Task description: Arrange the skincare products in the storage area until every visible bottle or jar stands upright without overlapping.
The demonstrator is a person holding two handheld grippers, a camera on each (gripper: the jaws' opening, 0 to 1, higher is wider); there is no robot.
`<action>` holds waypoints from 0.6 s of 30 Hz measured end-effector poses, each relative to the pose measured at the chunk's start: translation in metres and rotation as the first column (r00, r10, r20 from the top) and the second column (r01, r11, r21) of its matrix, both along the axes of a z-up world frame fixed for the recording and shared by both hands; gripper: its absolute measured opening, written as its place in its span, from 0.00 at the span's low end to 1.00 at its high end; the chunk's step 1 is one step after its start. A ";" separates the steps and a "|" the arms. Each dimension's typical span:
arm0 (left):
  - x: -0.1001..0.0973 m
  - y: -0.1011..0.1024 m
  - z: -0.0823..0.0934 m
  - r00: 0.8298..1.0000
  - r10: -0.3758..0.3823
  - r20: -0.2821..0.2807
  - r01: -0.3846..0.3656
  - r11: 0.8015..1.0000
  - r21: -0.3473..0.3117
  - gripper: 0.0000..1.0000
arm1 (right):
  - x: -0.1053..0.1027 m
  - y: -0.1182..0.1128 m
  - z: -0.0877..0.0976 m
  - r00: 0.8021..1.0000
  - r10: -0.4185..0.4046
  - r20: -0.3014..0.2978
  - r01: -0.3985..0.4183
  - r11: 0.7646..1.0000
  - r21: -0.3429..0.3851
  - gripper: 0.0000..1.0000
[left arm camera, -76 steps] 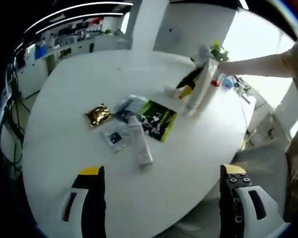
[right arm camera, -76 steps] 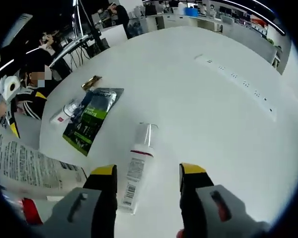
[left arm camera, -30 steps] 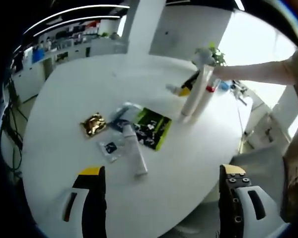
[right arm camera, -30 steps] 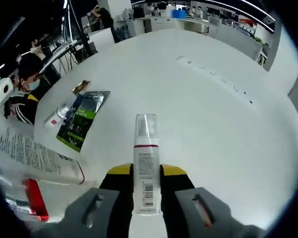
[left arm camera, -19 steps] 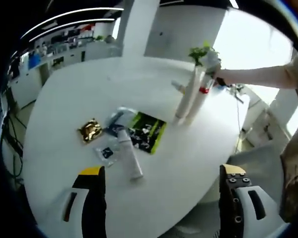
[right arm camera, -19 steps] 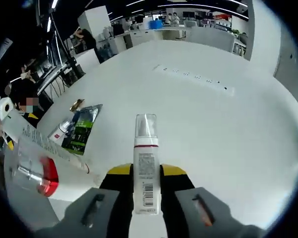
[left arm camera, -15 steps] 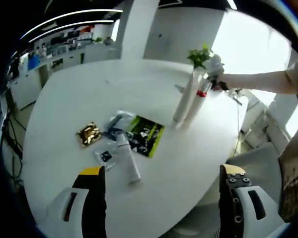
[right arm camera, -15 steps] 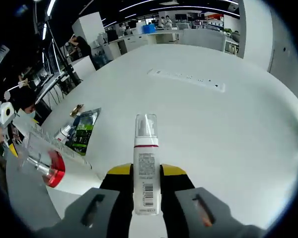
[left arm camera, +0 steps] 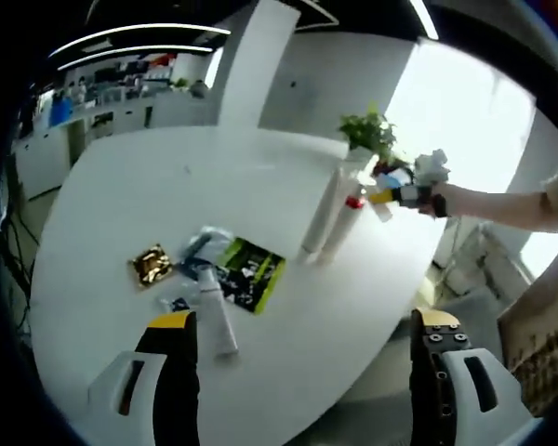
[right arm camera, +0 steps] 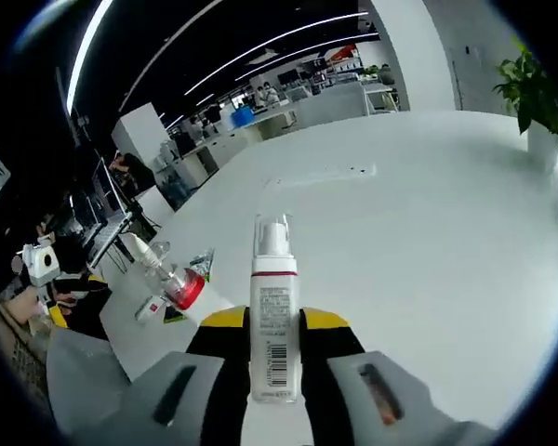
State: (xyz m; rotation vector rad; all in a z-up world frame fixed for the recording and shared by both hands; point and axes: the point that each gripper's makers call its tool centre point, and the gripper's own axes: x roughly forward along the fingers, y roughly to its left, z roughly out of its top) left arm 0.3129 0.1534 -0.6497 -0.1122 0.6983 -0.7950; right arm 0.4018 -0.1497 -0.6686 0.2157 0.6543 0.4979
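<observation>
The right hand-held gripper is clenching a white pump bottle by its lower body, the clear cap pointing toward twelve o'clock in the right gripper view, well above the white desk. The left hand-held gripper is hanging released, its jaws wide apart with nothing between them. The main risk, as I judge it, is in the set-down: the bottle is tall and narrow, so if it is lowered tilted or let go before its base is sitting flat, it could topple. A second risk is placing it too close to the two tall tubes standing together near the desk's far edge, where a nudge could knock them over. The left gripper view is showing what the other is not making clear: a flat green packet at about nine o'clock from the tubes, a small gold sachet beyond it, and a white tube lying on its side, not yet stood up. The right gripper view is giving the close look at the grip itself, plus a red-capped bottle at nine o'clock.
</observation>
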 end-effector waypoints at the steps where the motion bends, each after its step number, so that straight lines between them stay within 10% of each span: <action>1: -0.001 -0.001 0.001 1.000 -0.002 0.000 0.002 1.000 -0.007 0.93 | -0.005 0.000 -0.001 1.000 -0.003 0.001 0.003 1.000 0.001 0.19; 18: -0.023 -0.032 0.022 0.999 -0.050 -0.001 0.049 0.993 -0.109 0.92 | -0.062 0.074 0.024 0.991 0.023 0.133 -0.061 0.954 0.292 0.19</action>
